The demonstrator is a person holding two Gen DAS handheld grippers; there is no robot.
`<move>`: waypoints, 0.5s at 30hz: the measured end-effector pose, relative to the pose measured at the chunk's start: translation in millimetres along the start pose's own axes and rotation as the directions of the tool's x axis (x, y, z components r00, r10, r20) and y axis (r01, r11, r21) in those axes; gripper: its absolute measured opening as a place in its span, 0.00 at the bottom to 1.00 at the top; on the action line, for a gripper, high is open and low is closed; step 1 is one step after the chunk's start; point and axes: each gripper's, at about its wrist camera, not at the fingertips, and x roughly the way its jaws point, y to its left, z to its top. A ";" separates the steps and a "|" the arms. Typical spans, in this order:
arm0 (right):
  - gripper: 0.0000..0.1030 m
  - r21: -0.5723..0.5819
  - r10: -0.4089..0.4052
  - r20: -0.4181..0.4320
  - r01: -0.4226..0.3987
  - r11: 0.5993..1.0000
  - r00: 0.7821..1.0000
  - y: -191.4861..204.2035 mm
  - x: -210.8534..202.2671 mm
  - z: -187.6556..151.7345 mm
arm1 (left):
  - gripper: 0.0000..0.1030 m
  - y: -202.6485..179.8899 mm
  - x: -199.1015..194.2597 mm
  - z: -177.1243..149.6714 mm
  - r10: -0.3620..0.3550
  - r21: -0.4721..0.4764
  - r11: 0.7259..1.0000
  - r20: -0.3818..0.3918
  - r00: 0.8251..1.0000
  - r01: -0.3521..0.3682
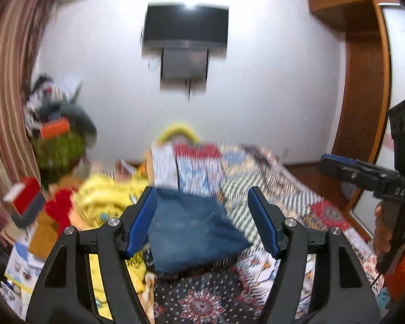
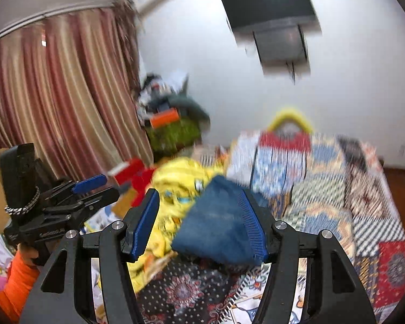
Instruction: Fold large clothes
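Folded blue denim (image 1: 194, 229) down on the patchwork bedspread (image 1: 291, 191), both grippers wide open!

Sits as a thick folded bundle near the bed's front edge, just beside a crumpled yellow garment (image 1: 105, 199) on its left. Framed between the spread blue pads of the left gripper (image 1: 202, 216), nothing pinched, fingers apart from the cloth. Same story for the right gripper (image 2: 199, 221): jaws gaping, denim (image 2: 218, 229) showing in the gap, right pad overlapping its edge, contact unclear through the blur. Beyond, folded printed clothes (image 1: 191, 167) stacked further up the bed, striped curtain (image 2: 59, 91) at left, dark wall-mounted TV (image 1: 186, 27) above.
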 end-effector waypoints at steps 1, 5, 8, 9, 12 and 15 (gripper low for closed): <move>0.55 -0.015 -0.006 0.042 0.006 1.000 0.999 9.1 -16.4 0.7 | 0.66 -8.0 -19.4 2.0 0.011 0.004 1.000 0.049 0.999 -0.011; 0.55 -0.038 -0.021 0.142 0.027 0.999 0.990 33.3 -54.0 -4.6 | 0.66 -29.1 -66.3 -0.4 0.053 0.000 0.999 0.170 0.984 -0.054; 0.55 -0.045 -0.051 0.208 0.061 0.997 0.977 47.3 -75.9 -12.4 | 0.66 -42.2 -91.5 -8.0 0.077 -0.006 0.997 0.236 0.969 -0.078; 0.55 -0.047 -0.068 0.224 0.081 0.996 0.972 51.4 -81.0 -15.0 | 0.66 -45.9 -98.1 -10.7 0.087 -0.005 0.996 0.253 0.964 -0.089; 0.55 -0.054 -0.114 0.254 0.132 0.990 0.960 63.7 -93.6 -22.8 | 0.66 -54.4 -114.5 -20.1 0.110 -0.015 0.994 0.304 0.947 -0.110; 0.57 -0.060 -0.151 0.270 0.173 0.983 0.951 69.2 -97.8 -28.0 | 0.66 -57.9 -117.1 -25.6 0.103 -0.026 0.995 0.304 0.947 -0.100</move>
